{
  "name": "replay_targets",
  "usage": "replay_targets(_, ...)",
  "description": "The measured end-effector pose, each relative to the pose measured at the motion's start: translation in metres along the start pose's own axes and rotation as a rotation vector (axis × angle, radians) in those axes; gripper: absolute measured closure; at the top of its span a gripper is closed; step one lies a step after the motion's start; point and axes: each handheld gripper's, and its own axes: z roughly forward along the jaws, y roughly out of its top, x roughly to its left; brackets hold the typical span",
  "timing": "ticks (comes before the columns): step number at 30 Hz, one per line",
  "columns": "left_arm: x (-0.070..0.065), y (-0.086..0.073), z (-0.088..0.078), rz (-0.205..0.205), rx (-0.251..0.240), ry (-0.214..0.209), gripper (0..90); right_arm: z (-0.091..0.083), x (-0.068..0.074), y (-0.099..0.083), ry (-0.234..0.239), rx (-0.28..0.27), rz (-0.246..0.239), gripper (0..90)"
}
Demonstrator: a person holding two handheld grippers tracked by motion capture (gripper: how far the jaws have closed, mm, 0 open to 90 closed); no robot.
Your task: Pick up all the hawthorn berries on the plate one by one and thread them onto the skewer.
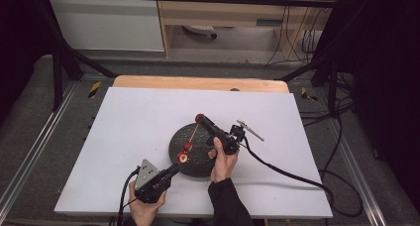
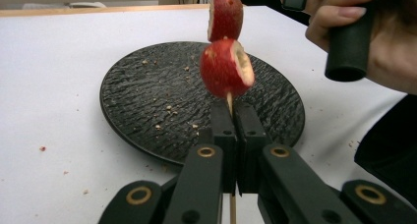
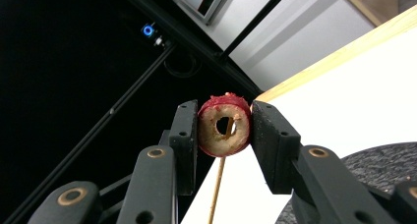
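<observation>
At the left of the high view, the left hand-held gripper (image 1: 174,169) sits low over the white counter (image 1: 124,132), its jaws pressed together on the near end of a thin wooden skewer (image 1: 193,135). Its own view shows the stick pinched between the pads, with two red fruit slices (image 2: 226,67) threaded just above, one over the other. Beneath them lies a round black plate (image 1: 184,154), scattered with crumbs. The skewer slants up and away to the right hand-held gripper (image 1: 202,119), held over the plate's far side. That gripper is clamped on a third red slice (image 3: 224,125), a cored ring with the skewer through its hole.
</observation>
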Motion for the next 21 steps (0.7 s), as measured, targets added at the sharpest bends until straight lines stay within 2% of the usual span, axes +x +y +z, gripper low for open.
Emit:
replay_targets(2, 0.002, 0.002, 0.001, -0.003, 0.004, 0.000, 88.3, -0.001, 0.001, -0.001, 0.002, 0.011, -0.001, 64.7)
replay_targets(10, 0.009, 0.001, 0.004, -0.015, 0.036, -0.028, 88.5, -0.005, 0.005, -0.002, -0.004, 0.029, -0.063, 64.8)
replay_targets(13, 0.009, 0.001, 0.004, -0.015, 0.032, -0.028, 88.5, -0.007, 0.007, -0.003, -0.010, 0.038, -0.078, 64.9)
replay_targets(14, 0.009, 0.003, 0.004, -0.017, 0.025, -0.029, 88.5, -0.007, 0.007, -0.004, -0.008, 0.059, -0.080, 64.9)
replay_targets(16, 0.010, 0.005, 0.004, -0.018, 0.033, -0.037, 88.5, -0.005, 0.005, -0.013, -0.003, 0.101, -0.067, 64.9)
replay_targets(18, 0.012, 0.002, 0.005, -0.021, 0.038, -0.036, 88.5, -0.006, 0.003, -0.019, -0.005, 0.087, -0.075, 64.8)
replay_targets(21, 0.013, 0.004, 0.006, -0.029, 0.033, -0.037, 88.4, -0.006, 0.004, -0.025, -0.003, 0.116, -0.084, 64.7)
